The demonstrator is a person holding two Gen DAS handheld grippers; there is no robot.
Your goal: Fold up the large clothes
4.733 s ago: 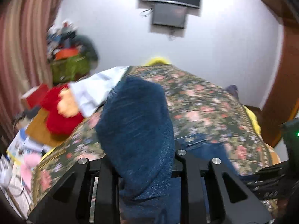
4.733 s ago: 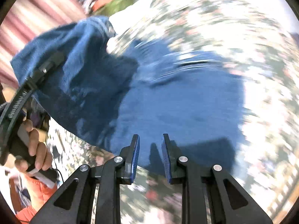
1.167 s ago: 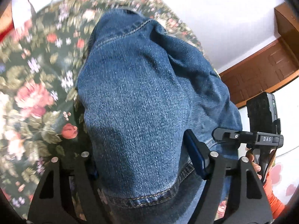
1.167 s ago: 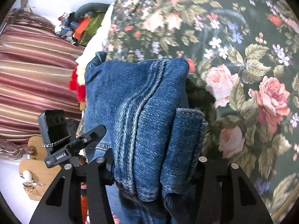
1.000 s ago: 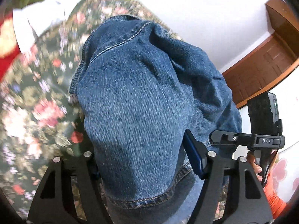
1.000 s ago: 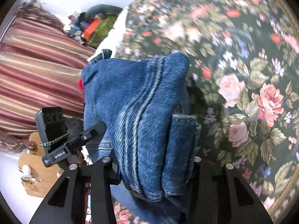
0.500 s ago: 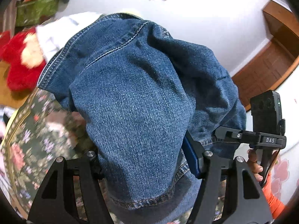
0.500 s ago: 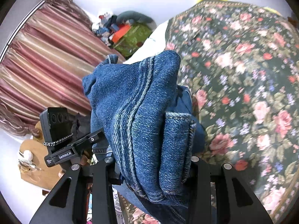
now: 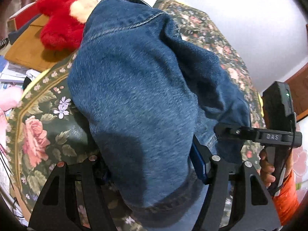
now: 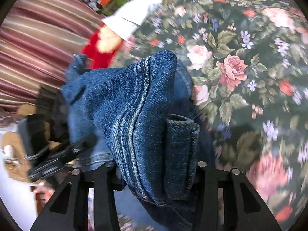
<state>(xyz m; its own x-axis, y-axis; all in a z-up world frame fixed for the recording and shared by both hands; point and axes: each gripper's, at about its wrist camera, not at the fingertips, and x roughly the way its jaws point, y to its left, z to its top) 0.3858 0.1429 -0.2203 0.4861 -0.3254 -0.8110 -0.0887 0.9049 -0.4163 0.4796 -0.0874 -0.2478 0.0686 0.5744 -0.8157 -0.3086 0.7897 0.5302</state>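
Folded blue jeans (image 9: 138, 100) bunched up over the floral bedspread (image 9: 36, 134), and I've got them at both ends. My left gripper (image 9: 152, 165) is clamped on a thick wad of denim, its jaws just eased a touch wider with cloth packed between. My right gripper (image 10: 156, 173) bites the seam and rolled hem; its jaws too have just spread slightly. Red plush toy (image 9: 57, 25) sits beyond, beside white cloth (image 10: 132, 17) and a striped curtain (image 10: 38, 38).

A bed under a dark green floral bedspread (image 10: 250, 61) carries a white cloth (image 10: 134, 19) at its far edge.
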